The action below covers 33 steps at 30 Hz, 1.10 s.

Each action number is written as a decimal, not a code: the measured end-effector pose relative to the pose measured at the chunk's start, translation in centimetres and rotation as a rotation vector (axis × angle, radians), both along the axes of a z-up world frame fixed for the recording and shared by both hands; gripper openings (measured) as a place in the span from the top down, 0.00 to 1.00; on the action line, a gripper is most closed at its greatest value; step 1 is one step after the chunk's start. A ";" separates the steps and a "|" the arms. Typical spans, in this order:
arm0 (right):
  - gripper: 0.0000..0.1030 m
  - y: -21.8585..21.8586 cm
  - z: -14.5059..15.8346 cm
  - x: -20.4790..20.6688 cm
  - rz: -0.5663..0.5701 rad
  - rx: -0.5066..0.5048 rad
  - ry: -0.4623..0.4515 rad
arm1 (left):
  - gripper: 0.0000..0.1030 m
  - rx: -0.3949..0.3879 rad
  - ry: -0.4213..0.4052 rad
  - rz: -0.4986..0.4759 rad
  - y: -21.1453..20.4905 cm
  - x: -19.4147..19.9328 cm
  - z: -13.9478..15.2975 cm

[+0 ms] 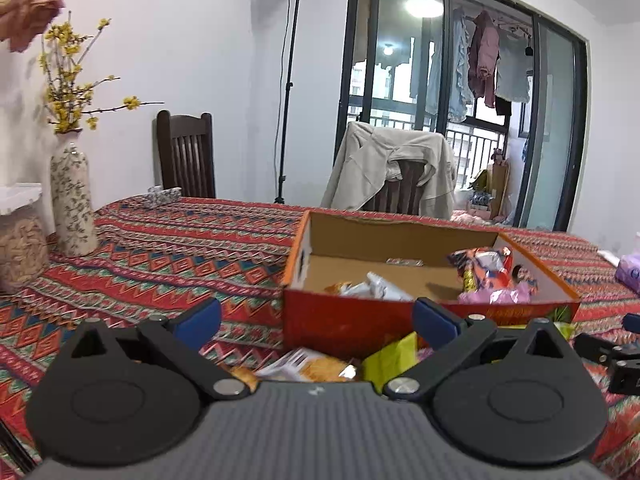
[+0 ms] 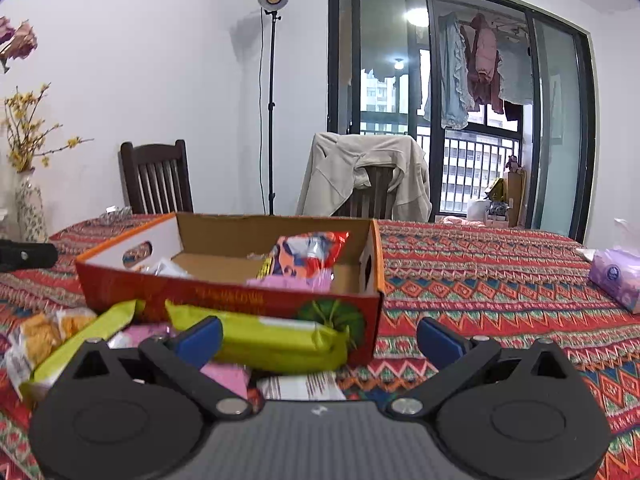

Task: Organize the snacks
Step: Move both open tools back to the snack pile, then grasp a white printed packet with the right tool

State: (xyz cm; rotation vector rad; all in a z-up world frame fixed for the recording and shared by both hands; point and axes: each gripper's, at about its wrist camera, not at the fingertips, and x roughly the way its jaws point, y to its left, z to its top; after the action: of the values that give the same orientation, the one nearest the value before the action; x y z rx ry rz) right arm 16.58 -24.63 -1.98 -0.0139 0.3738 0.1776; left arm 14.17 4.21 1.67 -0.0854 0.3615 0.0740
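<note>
An open red-orange cardboard box (image 1: pixel 340 320) (image 2: pixel 224 296) stands on the patterned table and holds several snack packs, among them an orange-red bag (image 1: pixel 484 264) (image 2: pixel 308 252) and a white pack (image 1: pixel 376 288). More snacks lie in front of the box: a yellow-green pack (image 2: pixel 276 338) (image 1: pixel 390 360), a pink pack (image 2: pixel 226 376) and a cracker pack (image 1: pixel 312 368) (image 2: pixel 38 340). My left gripper (image 1: pixel 316 320) is open above the loose snacks, just before the box's front wall. My right gripper (image 2: pixel 320 338) is open with the yellow-green pack's end between its fingers, untouched.
A floral vase (image 1: pixel 72 200) with yellow twigs and a jar (image 1: pixel 20 252) stand at the table's left. A purple tissue pack (image 2: pixel 618 280) lies at the right. Two chairs (image 1: pixel 186 156), one draped with a beige jacket (image 1: pixel 392 168), stand behind the table.
</note>
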 end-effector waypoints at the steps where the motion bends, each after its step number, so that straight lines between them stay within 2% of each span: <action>1: 0.00 -0.2 -0.1 -0.3 0.000 0.003 0.007 | 0.00 0.002 0.002 0.001 0.2 -0.3 -0.1; 9: 0.00 -0.6 -0.7 -1.7 -0.004 0.012 0.031 | 0.00 0.026 0.033 0.006 1.9 -2.1 -1.8; 16: 0.00 -1.1 -1.2 -1.7 -0.017 0.027 0.052 | 0.00 0.000 0.048 0.010 3.1 -2.6 -3.7; 19: 0.00 -1.1 -1.3 -1.5 -0.021 0.024 0.068 | 0.00 0.003 0.005 0.014 3.0 -3.2 -3.6; 28: 0.00 -0.6 -1.4 -1.2 -0.039 -0.010 0.087 | 0.00 -0.020 0.003 0.012 3.4 -3.2 -3.6; 33: 0.00 -0.1 -1.7 -0.3 -0.030 -0.043 0.138 | 0.00 -0.024 0.007 0.012 3.5 -3.1 -3.6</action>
State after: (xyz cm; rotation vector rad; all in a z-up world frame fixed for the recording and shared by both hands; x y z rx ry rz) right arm 16.31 -24.76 -3.67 -0.0389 0.5149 0.1411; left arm 11.03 7.74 -1.89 -0.1114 0.3689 0.0821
